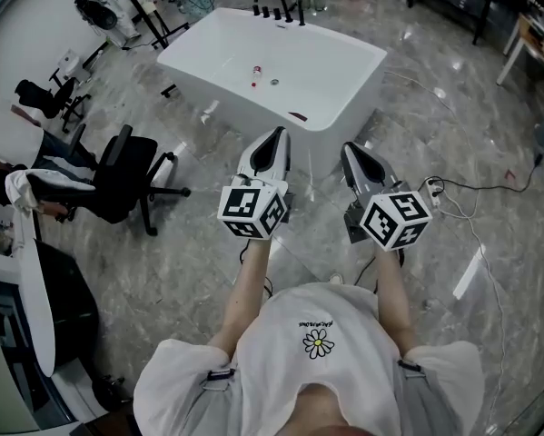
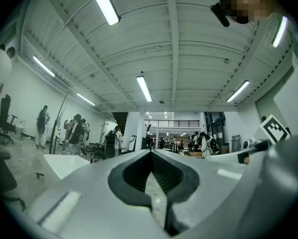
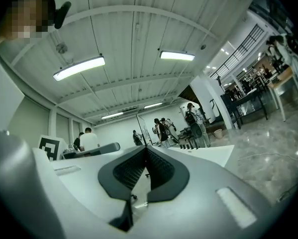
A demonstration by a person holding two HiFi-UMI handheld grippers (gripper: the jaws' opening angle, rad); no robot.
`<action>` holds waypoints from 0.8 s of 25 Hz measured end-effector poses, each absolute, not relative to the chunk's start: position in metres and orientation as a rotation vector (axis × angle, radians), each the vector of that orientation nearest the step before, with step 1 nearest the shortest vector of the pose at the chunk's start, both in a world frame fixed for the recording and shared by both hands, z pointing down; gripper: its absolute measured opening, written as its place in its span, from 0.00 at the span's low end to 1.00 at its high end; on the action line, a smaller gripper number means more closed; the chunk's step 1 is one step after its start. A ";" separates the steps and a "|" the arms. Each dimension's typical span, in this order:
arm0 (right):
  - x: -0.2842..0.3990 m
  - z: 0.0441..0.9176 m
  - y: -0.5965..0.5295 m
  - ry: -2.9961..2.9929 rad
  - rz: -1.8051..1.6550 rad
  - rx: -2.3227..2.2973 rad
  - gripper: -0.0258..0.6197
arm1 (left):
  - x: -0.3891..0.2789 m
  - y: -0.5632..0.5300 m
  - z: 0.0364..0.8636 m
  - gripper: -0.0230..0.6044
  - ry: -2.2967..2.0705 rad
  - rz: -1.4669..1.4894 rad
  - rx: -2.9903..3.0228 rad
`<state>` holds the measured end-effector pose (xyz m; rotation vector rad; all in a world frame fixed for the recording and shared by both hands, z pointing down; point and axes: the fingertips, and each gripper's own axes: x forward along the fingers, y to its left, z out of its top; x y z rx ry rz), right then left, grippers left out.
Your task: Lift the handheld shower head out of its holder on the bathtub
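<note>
A white bathtub [image 1: 344,80] stands on the marble floor ahead of me. Black fittings [image 1: 279,9] line its far rim: a curved spout and several upright pieces. The handheld shower head is too small to tell apart among them. My left gripper [image 1: 275,136] and right gripper [image 1: 348,149] are held side by side in the air short of the tub's near end, both pointing at it. Both are shut and hold nothing. In the left gripper view the jaws [image 2: 151,152] meet at their tips; the right gripper view shows the same [image 3: 146,147], with the tub [image 3: 208,156] and fittings [image 3: 191,143] behind.
A small red and white bottle [image 1: 256,73] lies in the tub near the drain [image 1: 274,82]. A black office chair [image 1: 126,175] and a seated person are on the left. A power strip with cables [image 1: 432,189] lies on the floor at right. Tables stand at the back right.
</note>
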<state>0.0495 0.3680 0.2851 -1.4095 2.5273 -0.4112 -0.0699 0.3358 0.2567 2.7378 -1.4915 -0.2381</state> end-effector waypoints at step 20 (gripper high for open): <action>0.093 0.318 0.322 2.579 -0.479 -1.431 0.08 | -0.050 0.289 0.294 0.04 -1.538 -0.149 2.639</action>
